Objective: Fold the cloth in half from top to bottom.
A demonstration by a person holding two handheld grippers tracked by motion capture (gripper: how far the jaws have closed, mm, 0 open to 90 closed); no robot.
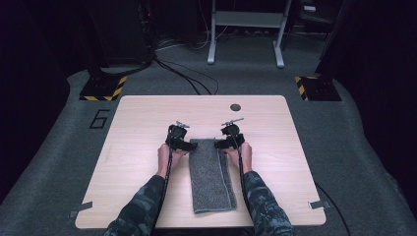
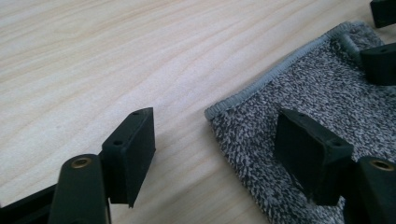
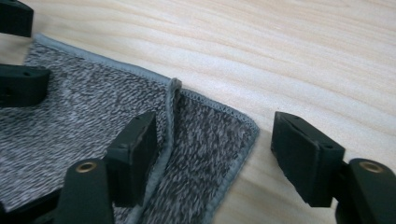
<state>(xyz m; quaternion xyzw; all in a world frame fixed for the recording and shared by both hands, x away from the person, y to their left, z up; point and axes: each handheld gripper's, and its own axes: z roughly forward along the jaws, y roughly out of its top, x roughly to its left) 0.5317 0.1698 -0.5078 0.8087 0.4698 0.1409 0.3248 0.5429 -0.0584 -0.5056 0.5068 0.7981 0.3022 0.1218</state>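
Folded grey towel [image 1: 211,174] lies mid-table [image 1: 142,118], soft, limp, light. Left gripper [image 2: 215,154] and right gripper [image 3: 212,161] straddle its far corners, jaws partly open, nothing clamped. Best pinched at the hemmed corners.

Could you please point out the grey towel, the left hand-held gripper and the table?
grey towel [image 1: 209,179]: high view, middle of its folded top.
left hand-held gripper [image 2: 215,149]: left gripper view, midway between fingertips.
table [image 1: 142,123]: high view, bare wood.

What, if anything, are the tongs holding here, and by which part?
Nothing is held. Both tongs stand open, the left tongs straddling one far corner of the grey towel, the right tongs the other, pads not pressing it.
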